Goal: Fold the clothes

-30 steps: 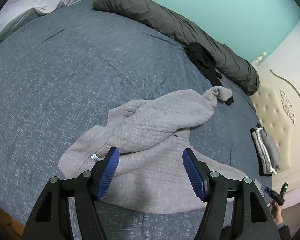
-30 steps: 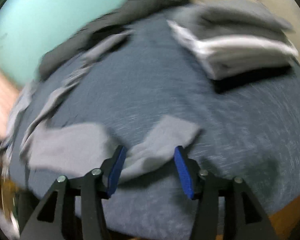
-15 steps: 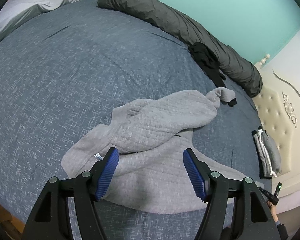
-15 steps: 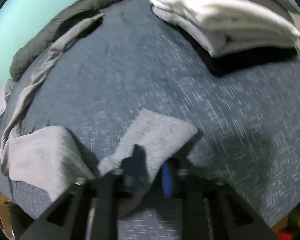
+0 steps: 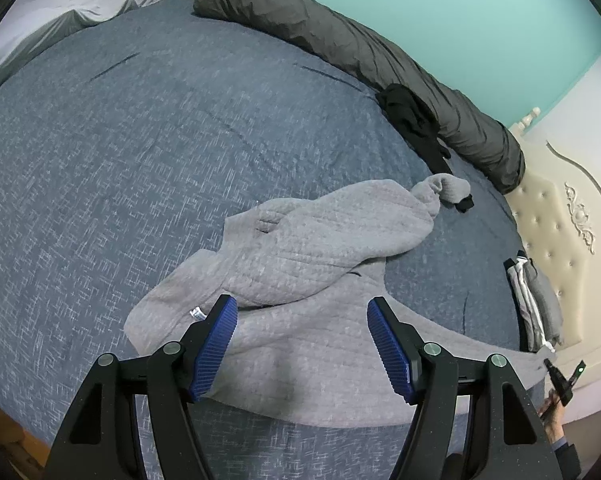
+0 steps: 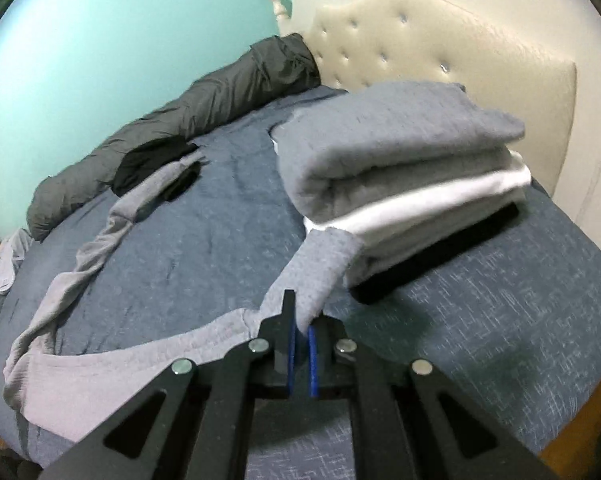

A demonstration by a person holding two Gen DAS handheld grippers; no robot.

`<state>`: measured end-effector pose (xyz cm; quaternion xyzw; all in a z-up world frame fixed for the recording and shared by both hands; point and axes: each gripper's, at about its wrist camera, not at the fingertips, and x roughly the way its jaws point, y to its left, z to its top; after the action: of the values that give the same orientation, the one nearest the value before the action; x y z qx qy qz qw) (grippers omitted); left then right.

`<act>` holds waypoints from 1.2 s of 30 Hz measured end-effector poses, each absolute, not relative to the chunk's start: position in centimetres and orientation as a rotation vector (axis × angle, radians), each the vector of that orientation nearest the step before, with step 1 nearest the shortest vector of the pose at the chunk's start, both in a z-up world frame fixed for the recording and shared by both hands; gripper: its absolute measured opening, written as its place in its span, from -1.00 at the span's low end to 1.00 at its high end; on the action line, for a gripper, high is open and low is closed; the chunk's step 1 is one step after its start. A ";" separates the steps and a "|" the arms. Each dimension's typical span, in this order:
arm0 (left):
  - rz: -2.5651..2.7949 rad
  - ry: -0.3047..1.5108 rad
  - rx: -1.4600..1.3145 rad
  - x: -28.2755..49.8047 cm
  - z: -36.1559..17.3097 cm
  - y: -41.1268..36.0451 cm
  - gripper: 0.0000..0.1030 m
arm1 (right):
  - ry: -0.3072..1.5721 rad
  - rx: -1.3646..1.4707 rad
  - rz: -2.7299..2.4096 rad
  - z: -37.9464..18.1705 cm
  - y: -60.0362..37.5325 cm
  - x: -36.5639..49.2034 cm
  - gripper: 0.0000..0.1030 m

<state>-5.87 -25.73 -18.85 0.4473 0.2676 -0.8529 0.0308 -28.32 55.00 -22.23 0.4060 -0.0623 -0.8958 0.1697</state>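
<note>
right wrist view has the right gripper (image 6: 300,330) clamped down on the end of a crumpled light grey quilted knit garment (image 6: 140,368), looks like a cuff or hem corner lifted off the round bed with the blue-grey flecked cover (image 6: 500,320). its jaws have just been closing, and the fabric is pinched between the blue pads. rest of the garment trails off to the left across the bed in a twisty strip.

left wrist view: the left gripper (image 5: 302,344) hangs with its jaws wide apart over the near part of the same grey garment (image 5: 300,248), not touching anything as far as i can tell.

what worries me: only a thin bit of cloth is in the pinch, so a quick pull could slip it out. also the held end sits right beside the stack of folded grey, white and black clothes (image 6: 412,184) at the cream tufted headboard (image 6: 460,48), so a swing that way could knock the stack over. and the twisted part could bunch up instead of flattening if the left side isn't anchored.
</note>
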 end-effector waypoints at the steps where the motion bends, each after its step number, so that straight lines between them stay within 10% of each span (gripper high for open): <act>1: -2.626 0.826 1.382 -5.9 -19.0 -25.7 0.39 | -0.180 1.204 -2.523 -23.2 54.8 -28.6 -0.91; 14: -2.594 0.838 1.403 -5.8 -19.7 -26.7 0.39 | 0.004 1.071 -2.569 -20.1 50.3 -23.9 -0.40; 17: -2.589 0.844 1.394 -5.5 -19.5 -27.3 0.39 | -0.036 0.989 -2.506 -17.9 47.8 -22.7 -0.03; 36: -2.515 0.776 1.400 -9.0 -19.9 -31.8 0.47 | -0.208 0.982 -2.020 -20.5 23.2 -17.4 0.18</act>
<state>-9.04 -31.76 -19.92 0.4680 0.2595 -0.8409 0.0802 -17.35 23.19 -20.47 0.3932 -0.0834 -0.8091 0.4287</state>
